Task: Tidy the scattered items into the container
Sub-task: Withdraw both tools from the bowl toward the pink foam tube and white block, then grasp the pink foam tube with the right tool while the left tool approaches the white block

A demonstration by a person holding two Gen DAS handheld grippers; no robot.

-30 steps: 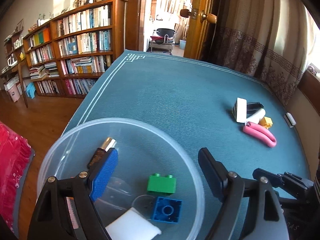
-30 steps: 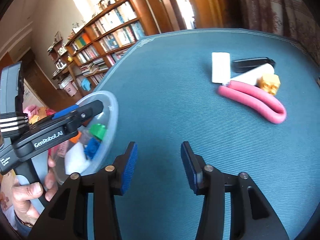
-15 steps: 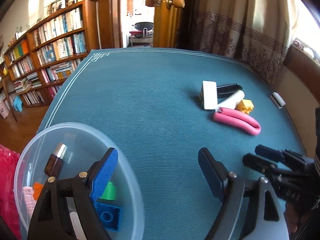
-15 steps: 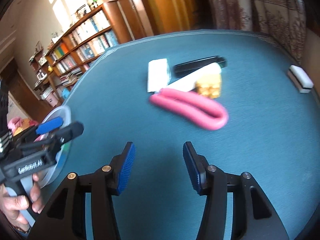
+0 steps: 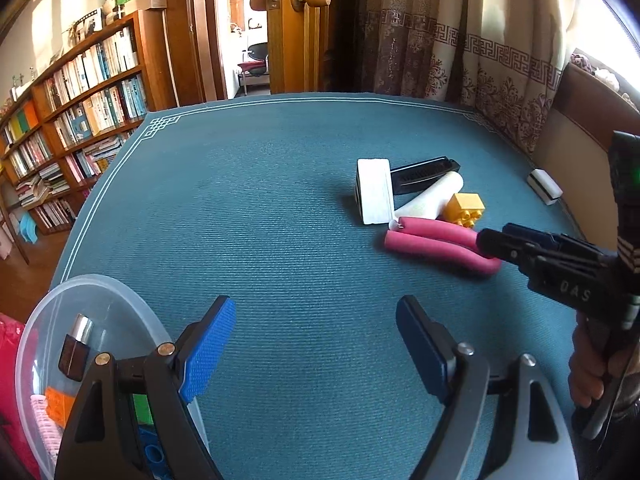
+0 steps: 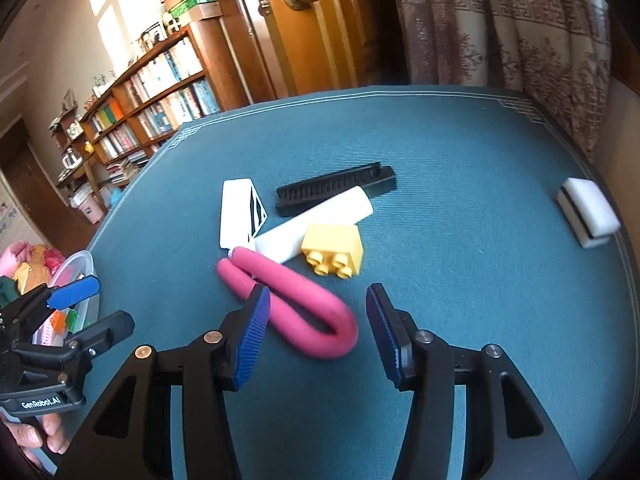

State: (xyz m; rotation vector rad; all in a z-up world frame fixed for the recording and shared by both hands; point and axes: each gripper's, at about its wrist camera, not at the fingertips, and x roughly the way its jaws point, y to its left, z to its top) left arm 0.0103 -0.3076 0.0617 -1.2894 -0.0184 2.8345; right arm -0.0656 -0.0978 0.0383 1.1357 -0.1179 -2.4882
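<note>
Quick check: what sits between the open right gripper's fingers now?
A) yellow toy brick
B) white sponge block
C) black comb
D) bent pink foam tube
D: the bent pink foam tube's curved end lies between the right gripper's open fingers, not yet clamped.

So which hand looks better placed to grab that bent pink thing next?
The right. Its open tongs hang just over the pink foam tube, while the left tongs sit back by the clear bowl.
</note>
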